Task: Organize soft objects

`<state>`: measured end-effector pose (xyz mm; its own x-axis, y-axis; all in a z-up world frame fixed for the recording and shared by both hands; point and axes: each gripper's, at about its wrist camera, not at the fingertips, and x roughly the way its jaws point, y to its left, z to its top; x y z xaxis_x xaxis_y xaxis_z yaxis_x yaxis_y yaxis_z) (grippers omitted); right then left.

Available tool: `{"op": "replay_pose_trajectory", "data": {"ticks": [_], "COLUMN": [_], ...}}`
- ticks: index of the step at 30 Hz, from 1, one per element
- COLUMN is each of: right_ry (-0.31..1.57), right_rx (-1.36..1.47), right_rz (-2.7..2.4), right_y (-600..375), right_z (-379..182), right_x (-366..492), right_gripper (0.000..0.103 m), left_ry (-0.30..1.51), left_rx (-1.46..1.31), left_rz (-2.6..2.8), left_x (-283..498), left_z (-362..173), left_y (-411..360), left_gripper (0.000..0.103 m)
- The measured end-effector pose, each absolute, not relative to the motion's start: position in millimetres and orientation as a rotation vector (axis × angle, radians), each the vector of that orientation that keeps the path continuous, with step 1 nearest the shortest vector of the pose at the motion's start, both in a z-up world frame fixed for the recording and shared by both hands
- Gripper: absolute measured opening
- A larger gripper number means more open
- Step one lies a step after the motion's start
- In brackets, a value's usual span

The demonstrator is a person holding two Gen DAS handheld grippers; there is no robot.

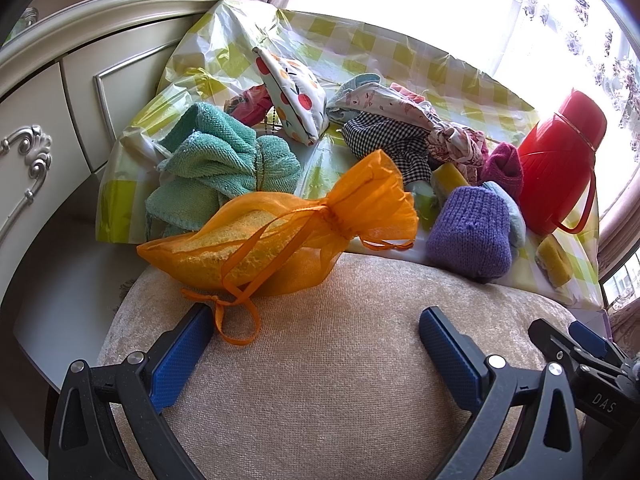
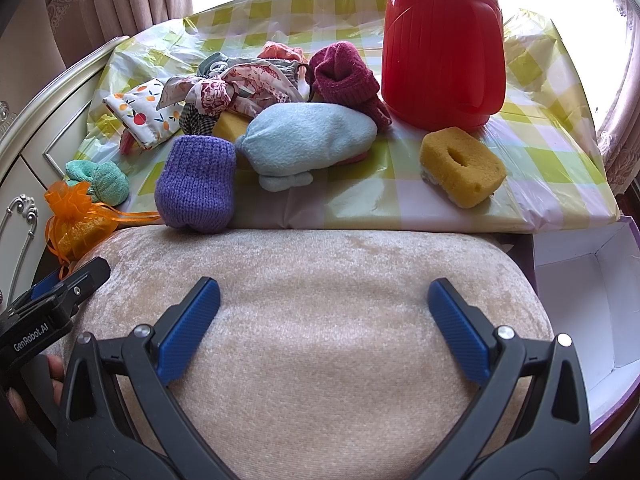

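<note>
Both pairs of fingers, left gripper (image 1: 316, 324) and right gripper (image 2: 324, 296), gape empty above a beige cushion (image 2: 304, 320), seemingly poised to choose. Just beyond the left fingers lies an orange mesh pouch (image 1: 260, 240) holding a yellow sponge; further out, soft objects (image 2: 280, 120) crowd the counter (image 2: 540, 168). Right of the right fingers, a white box (image 2: 580, 300) looks empty.

Heaped soft objects (image 2: 280, 120) on checked cloth: socks, pouches, sponges
</note>
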<state>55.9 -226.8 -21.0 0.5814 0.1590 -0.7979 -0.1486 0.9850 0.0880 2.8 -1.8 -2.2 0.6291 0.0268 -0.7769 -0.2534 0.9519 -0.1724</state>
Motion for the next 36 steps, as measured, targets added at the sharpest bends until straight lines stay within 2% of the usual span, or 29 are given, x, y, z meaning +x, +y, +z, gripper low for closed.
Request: {"op": "replay_pose_trajectory", "data": {"ticks": [15,23,31,36], "right_ry": [0.961,0.948,0.972,0.988], "right_rx": [0.037,0.005,-0.04,-0.095], "right_rz": [0.257,0.206,0.111,0.112], "right_y": [-236,-251,-282,-288], "right_z": [-16,-5,-8,-16], "right_x": [63,81,128,149], "right_gripper": [0.103,0.103,0.103,0.103], "left_ry": [0.775,0.751,0.897,0.921], "left_rx": [-0.294,-0.078,-0.498,-0.496], "left_rz": [0.24,0.349,0.265,0.27], "left_x": [-14,-4,24,40], "left_z": [9,24,-4,-7], "left_y": [3,-6,58,60], "left_gripper": [0.103,0.103,0.103,0.103]}}
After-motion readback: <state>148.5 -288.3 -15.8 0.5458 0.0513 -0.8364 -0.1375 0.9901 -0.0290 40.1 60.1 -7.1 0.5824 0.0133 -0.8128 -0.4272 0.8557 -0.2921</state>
